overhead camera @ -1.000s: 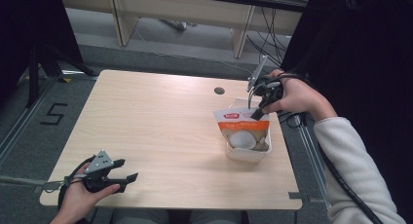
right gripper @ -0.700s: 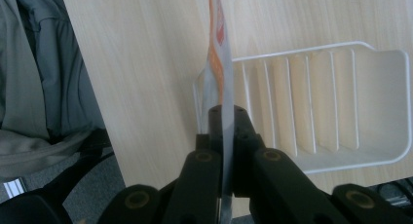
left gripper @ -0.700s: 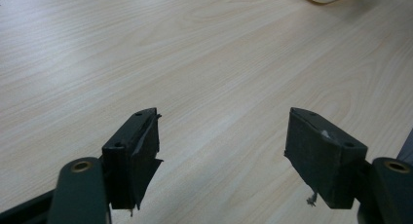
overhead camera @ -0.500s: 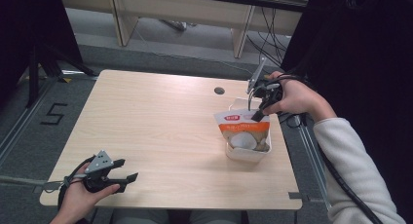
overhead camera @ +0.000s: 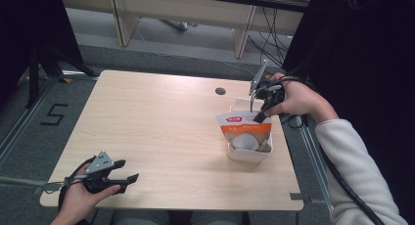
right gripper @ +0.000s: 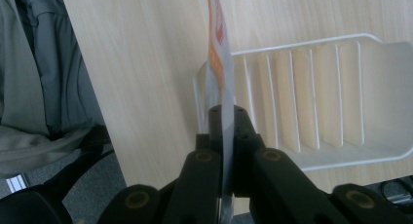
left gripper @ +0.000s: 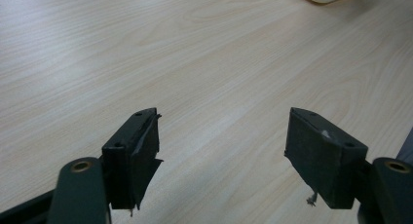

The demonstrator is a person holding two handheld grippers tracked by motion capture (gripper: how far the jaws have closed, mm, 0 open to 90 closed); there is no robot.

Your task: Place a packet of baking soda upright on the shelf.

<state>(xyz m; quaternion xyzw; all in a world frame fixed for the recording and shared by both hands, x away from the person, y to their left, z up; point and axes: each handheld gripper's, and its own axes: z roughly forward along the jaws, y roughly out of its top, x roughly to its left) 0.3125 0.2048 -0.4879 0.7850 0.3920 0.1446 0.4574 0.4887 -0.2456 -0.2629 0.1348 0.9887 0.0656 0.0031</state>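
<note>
One pouch (overhead camera: 243,128), one tray (overhead camera: 249,154) — two grippers.

A lab or test room: a bare light-wood table (overhead camera: 161,137) with a cable hole (overhead camera: 220,91) stands on grey carpet (overhead camera: 29,132) marked with a taped 5 (overhead camera: 55,114), loose cables (overhead camera: 266,19) hanging beneath a bench (overhead camera: 195,10) behind.

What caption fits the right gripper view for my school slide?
The right gripper pinches the orange-and-white bag edge-on above a ribbed white tray.
</note>
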